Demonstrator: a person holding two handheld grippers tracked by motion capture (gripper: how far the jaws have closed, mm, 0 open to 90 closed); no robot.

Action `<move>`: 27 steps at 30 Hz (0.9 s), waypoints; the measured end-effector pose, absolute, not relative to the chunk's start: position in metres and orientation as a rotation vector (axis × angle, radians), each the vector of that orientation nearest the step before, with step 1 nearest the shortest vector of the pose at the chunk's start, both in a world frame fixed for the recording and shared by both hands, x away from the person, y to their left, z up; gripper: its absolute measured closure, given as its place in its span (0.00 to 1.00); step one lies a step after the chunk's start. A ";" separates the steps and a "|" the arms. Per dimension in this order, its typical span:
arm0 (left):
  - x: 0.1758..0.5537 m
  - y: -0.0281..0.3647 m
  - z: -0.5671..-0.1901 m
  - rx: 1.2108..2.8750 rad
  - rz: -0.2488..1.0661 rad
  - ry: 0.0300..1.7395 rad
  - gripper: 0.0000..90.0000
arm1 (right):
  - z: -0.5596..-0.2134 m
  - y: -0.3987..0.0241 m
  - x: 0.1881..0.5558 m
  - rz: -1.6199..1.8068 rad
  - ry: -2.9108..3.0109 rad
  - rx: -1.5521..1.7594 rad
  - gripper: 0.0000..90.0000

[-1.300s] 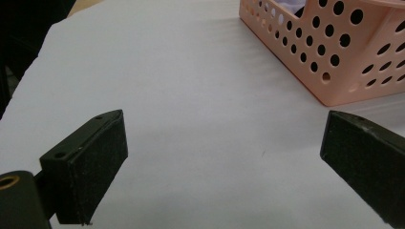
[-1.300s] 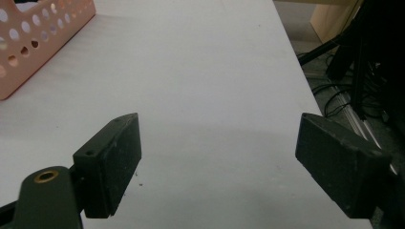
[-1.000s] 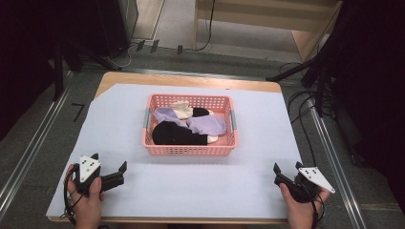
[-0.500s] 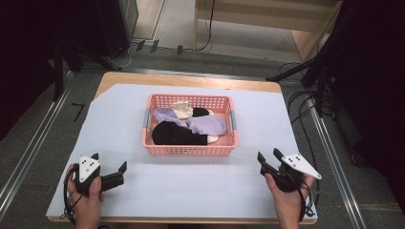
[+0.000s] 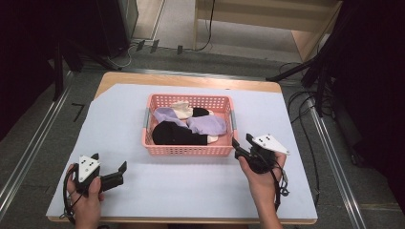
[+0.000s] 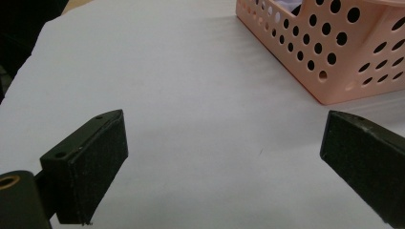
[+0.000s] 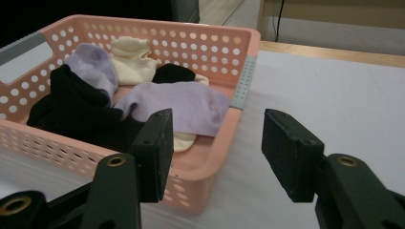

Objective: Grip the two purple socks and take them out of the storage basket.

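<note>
Right claw (image 5: 242, 144) jaws apart, empty, at near right corner of pink perforated plastic basket (image 7: 241, 81); purple, black, cream socks (image 7: 179, 106) inside, just ahead. Left claw (image 5: 111, 167) spread, white-covered table (image 6: 191, 95) beneath.

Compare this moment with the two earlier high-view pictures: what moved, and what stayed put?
The right gripper travelled forward and inward from the table's near right corner to the pink basket's near right corner, jaws open, holding nothing. The left gripper stayed at the near left, open. The basket and the socks in it lie unchanged.
</note>
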State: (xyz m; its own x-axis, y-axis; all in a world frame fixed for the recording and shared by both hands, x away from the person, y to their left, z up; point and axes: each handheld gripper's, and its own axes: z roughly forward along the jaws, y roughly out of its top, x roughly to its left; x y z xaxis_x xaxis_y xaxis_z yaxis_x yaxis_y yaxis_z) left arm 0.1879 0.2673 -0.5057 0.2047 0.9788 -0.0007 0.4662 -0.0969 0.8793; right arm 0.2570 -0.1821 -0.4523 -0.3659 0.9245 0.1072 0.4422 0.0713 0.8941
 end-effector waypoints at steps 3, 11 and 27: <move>0.188 0.268 -0.506 1.690 0.814 1.373 0.03 | -0.452 -0.175 0.261 1.248 1.869 1.348 0.51; 0.188 0.268 -0.505 1.696 0.810 1.375 0.03 | -0.447 -0.141 0.279 1.279 1.945 1.310 0.57; 0.189 0.268 -0.506 1.699 0.804 1.373 0.03 | -0.457 -0.097 0.319 1.198 2.063 1.345 0.80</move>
